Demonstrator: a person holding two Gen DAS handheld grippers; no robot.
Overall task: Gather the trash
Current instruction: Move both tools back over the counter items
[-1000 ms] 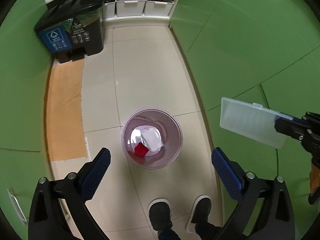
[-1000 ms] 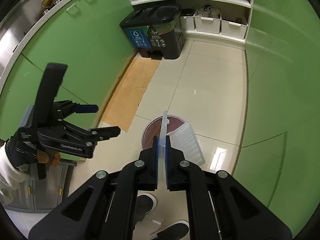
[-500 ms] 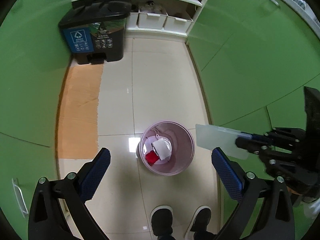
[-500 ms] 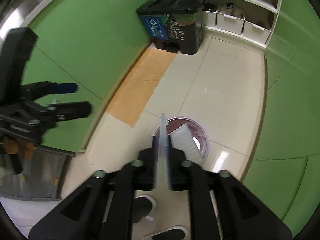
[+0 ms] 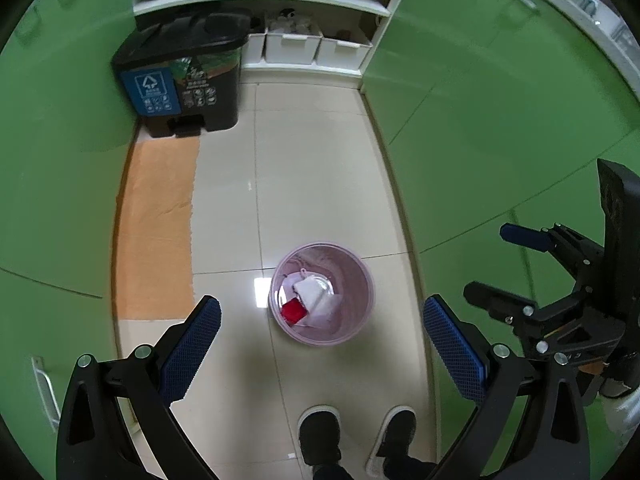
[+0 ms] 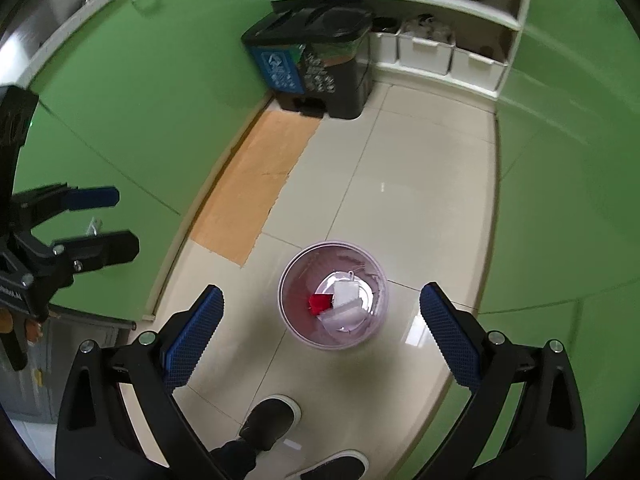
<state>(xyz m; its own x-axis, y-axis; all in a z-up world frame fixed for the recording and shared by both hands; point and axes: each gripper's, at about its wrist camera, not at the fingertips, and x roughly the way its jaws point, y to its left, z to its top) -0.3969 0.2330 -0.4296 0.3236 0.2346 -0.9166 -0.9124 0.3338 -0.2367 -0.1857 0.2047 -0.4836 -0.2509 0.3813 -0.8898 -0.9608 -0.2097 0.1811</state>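
Note:
A pink waste bin (image 5: 362, 280) stands on the tiled floor below both grippers; it also shows in the right wrist view (image 6: 380, 280). Inside lie a red packet (image 5: 293, 311), white crumpled trash (image 5: 310, 293) and a clear plastic lid (image 6: 346, 320). My left gripper (image 5: 320, 346) is open and empty above the bin. My right gripper (image 6: 320, 338) is open and empty above the bin; it shows in the left wrist view (image 5: 504, 268) at the right. The left gripper shows in the right wrist view (image 6: 108, 220) at the left.
A black two-part recycling bin (image 5: 184, 76) stands at the far end by shelves with white boxes (image 5: 292, 46). An orange mat (image 5: 156, 224) lies along the left cabinets. Green cabinets (image 5: 500, 120) line both sides. The person's shoes (image 5: 320, 436) are below.
The right gripper opened and the clear plastic lid it held dropped into the pink bin. Both grippers rose, so the bin looks smaller.

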